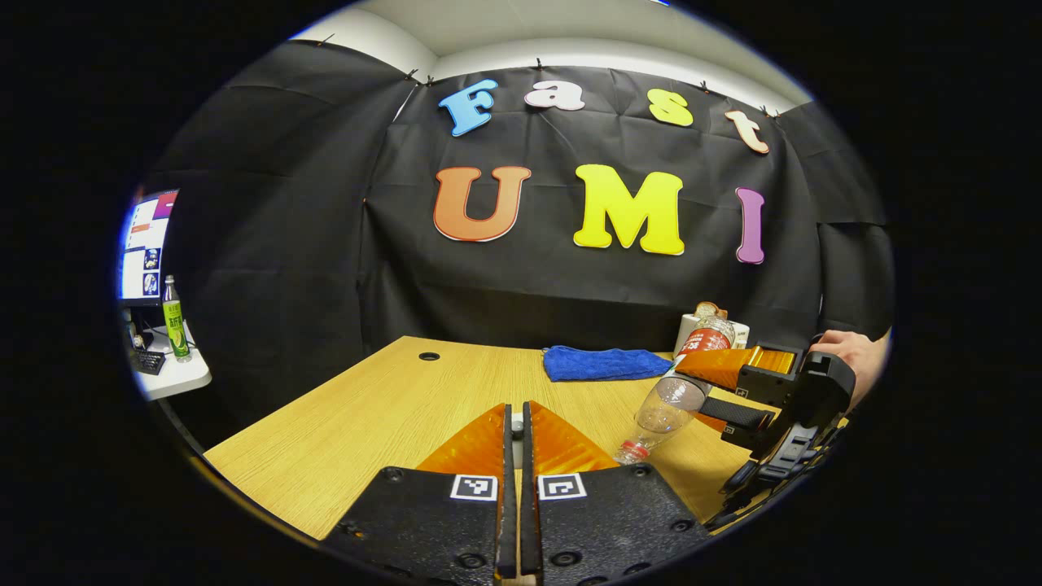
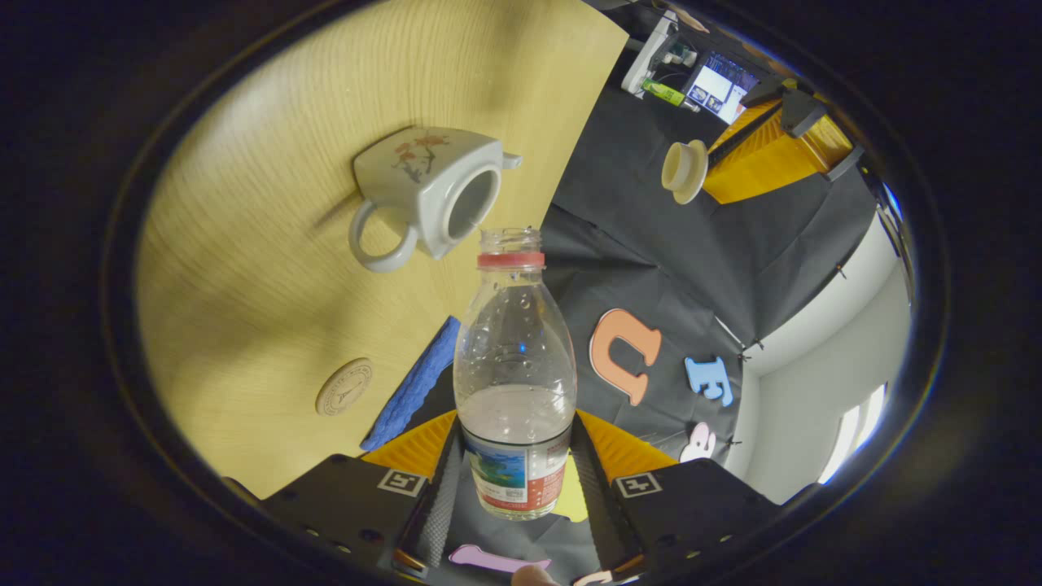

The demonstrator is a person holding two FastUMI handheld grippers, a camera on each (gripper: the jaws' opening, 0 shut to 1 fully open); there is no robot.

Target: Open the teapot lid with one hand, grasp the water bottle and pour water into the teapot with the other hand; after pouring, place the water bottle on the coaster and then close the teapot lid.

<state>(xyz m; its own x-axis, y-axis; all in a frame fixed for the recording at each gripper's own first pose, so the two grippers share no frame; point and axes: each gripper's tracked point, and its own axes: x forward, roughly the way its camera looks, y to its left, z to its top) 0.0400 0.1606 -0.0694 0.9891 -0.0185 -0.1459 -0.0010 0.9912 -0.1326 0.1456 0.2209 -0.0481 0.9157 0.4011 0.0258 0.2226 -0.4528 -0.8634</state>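
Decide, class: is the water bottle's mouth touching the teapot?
Cannot tell. In the right gripper view the water bottle, held in the right claw, has its mouth overlapping the teapot rim; depth is unclear.

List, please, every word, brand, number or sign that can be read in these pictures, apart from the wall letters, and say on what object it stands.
Nothing is clearly readable.
Paper label of the clear plastic water bottle: print too small.
Round tan coaster: stamped emblem, lettering blurred.
Green bottle on the side desk: label too small.
White ceramic teapot: painted flowers, no text.
Square black-and-white markers: coded patterns, no words.
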